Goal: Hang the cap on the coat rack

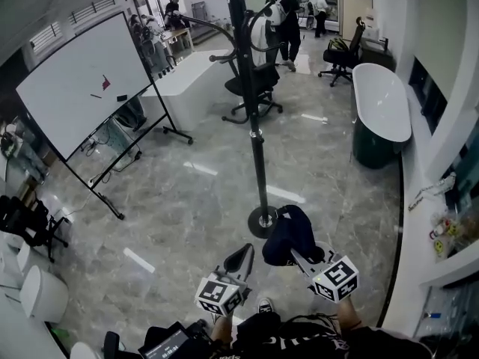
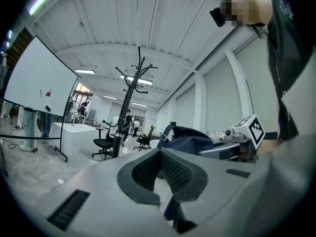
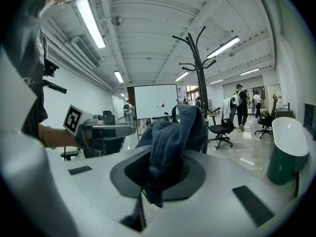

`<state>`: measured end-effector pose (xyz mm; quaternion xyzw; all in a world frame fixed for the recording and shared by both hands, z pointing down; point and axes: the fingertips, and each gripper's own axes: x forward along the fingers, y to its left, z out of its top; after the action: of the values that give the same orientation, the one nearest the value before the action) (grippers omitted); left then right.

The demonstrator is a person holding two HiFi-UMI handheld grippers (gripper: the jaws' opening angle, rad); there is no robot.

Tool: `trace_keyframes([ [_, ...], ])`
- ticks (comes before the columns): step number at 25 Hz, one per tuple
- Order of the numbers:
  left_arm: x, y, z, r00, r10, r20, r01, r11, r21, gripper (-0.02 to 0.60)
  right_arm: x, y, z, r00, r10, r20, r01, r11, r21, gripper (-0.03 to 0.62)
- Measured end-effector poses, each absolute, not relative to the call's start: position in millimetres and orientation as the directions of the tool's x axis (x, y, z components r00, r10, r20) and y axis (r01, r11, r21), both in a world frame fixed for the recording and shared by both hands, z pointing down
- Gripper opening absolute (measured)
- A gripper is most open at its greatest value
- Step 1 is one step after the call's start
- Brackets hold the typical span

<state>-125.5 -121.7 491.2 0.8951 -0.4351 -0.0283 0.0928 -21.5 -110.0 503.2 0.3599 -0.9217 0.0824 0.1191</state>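
The dark blue cap [image 1: 290,232] hangs low in front of me, pinched by its edge in my right gripper [image 1: 299,256], which is shut on it. In the right gripper view the cap [image 3: 175,132] bunches up out of the jaws of that gripper [image 3: 165,171]. The black coat rack [image 1: 258,148] stands just ahead, its round base [image 1: 262,221] on the floor beside the cap and its hooks [image 3: 197,48] high above. My left gripper [image 1: 242,256] is level with the cap, just left of it. It [image 2: 160,151] is shut and empty, pointing toward the rack [image 2: 129,102].
A whiteboard on a wheeled stand [image 1: 82,88] stands at the left. A white counter [image 1: 187,73] and black office chairs [image 1: 254,88] are behind the rack. A green and white tub [image 1: 380,107] sits at the right. People stand at the far back [image 1: 288,13].
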Motion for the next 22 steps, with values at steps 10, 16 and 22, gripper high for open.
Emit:
trace_keyframes([
  [10, -169, -180, 513, 0.675, -0.735, 0.070, -0.733, -0.656, 0.179, -0.002, -58, -175, 498, -0.658, -0.695, 0.289, -0.732, 0.681, -0.028, 0.041],
  [16, -163, -203, 518, 0.700, -0.711, 0.073, -0.710, -0.680, 0.184, -0.002, -54, -201, 495, -0.640, -0.708, 0.297, -0.742, 0.670, -0.003, 0.041],
  [22, -142, -233, 512, 0.725, -0.685, 0.073, -0.685, -0.704, 0.187, -0.002, -34, -247, 467, -0.634, -0.726, 0.267, -0.742, 0.668, 0.056, 0.041],
])
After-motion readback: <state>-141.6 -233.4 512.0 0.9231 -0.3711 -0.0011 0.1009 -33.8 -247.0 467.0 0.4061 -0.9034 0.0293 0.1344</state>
